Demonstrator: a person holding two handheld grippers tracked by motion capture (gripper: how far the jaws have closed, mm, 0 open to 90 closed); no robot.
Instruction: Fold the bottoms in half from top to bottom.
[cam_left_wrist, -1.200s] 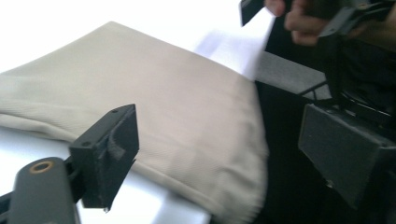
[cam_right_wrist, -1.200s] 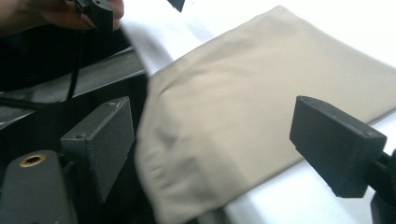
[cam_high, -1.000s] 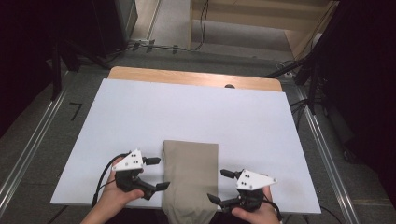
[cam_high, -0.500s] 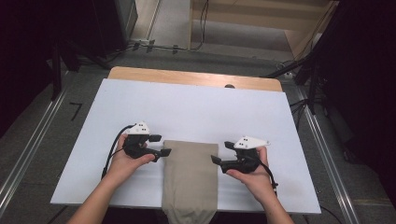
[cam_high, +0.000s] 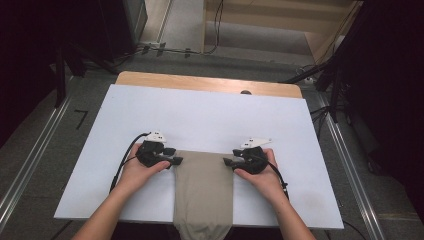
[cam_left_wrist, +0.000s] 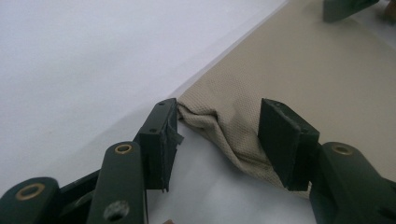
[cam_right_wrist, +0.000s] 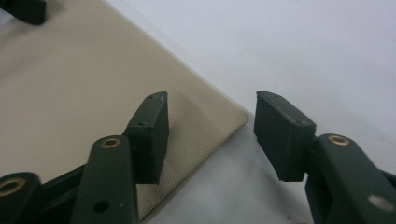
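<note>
A person stands at a white bench (cam_high: 210, 115) with a hand-held gripper in each hand. A tan cloth (cam_high: 204, 192) lies flat between the two, its far edge level with the jaws and its near end hanging off the bench edge toward the person.

The left hand-held gripper (cam_high: 172, 159) sits at the cloth's far left corner, jaws pointing inward at the fabric. In the left gripper view its jaws are spread, and the corner of the cloth (cam_left_wrist: 224, 126) lies between them — bunched into small folds, touching or nearly touching the inner face of one jaw, while the other jaw rests over the fabric. They are not pressed together on it.

The right hand-held gripper (cam_high: 229, 162) mirrors this at the far right corner. In the right gripper view its jaws are also spread; the flat corner of the cloth (cam_right_wrist: 205, 123) points into the gap, with one jaw above the fabric and the other over bare bench just beside the corner tip.

Each gripper's jaw tip appears in the other's view, across the cloth.
</note>
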